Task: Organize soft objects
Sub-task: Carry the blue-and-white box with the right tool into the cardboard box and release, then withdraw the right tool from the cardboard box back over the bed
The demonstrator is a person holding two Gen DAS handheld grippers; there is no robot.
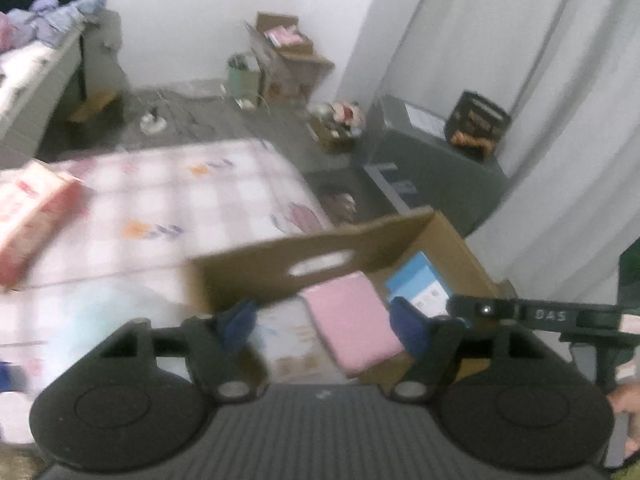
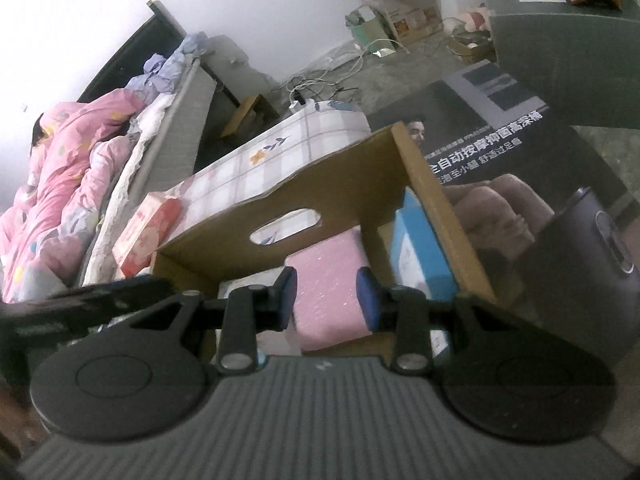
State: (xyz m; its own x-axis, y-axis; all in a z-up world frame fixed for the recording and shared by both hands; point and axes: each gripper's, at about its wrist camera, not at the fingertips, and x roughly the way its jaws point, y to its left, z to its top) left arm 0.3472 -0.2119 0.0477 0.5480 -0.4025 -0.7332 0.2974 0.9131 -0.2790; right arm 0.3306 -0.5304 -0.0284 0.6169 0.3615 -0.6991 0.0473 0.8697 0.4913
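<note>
A brown cardboard box (image 1: 280, 264) with a cut-out handle stands on the checked cloth (image 1: 168, 200). Inside it lie a pink soft pack (image 1: 352, 320), a blue-and-white pack (image 1: 420, 284) and a pale pack at the left. My left gripper (image 1: 324, 324) is open above the box, empty. My right gripper (image 2: 328, 296) hovers over the same box (image 2: 280, 200), its blue pads on either side of the pink pack (image 2: 328, 280); the jaws stand apart and I cannot tell if they touch it. A red-and-pink tissue pack (image 1: 36, 216) lies on the cloth at the left, also in the right wrist view (image 2: 148, 232).
A bed with pink bedding (image 2: 68, 184) is at the left. A large dark printed carton (image 2: 500, 152) lies beside the box. A grey cabinet (image 1: 432, 160), open cartons (image 1: 288, 60) by the wall and cables on the floor (image 2: 320, 80) are behind.
</note>
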